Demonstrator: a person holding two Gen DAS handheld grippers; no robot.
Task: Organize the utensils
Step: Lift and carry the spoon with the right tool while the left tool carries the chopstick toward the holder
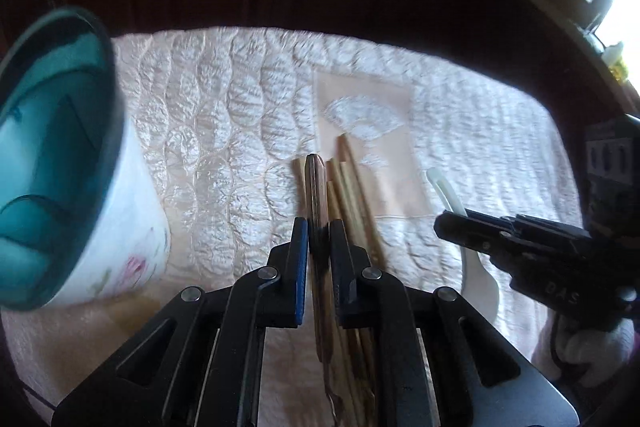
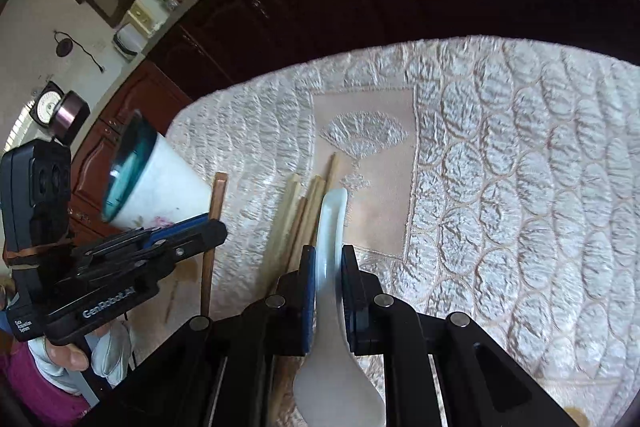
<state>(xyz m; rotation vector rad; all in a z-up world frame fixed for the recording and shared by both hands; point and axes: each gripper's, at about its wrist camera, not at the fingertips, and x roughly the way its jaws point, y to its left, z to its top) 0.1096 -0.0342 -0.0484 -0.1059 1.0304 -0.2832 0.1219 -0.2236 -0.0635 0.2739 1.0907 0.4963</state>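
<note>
Chopsticks (image 1: 352, 195) lay bunched mid-table on the quilted tablecloth (image 1: 224, 115), well in from its edges. The pick-up step appeared underway. The left gripper (image 1: 318, 227) had clamped onto a dark wooden chopstick (image 1: 316, 187); the right gripper (image 2: 328, 259) pinched the white ceramic spoon (image 2: 330, 227) by its handle. Next, both likely needed carrying to the teal-lined cup (image 1: 56, 155) near the table's left edge.
</note>
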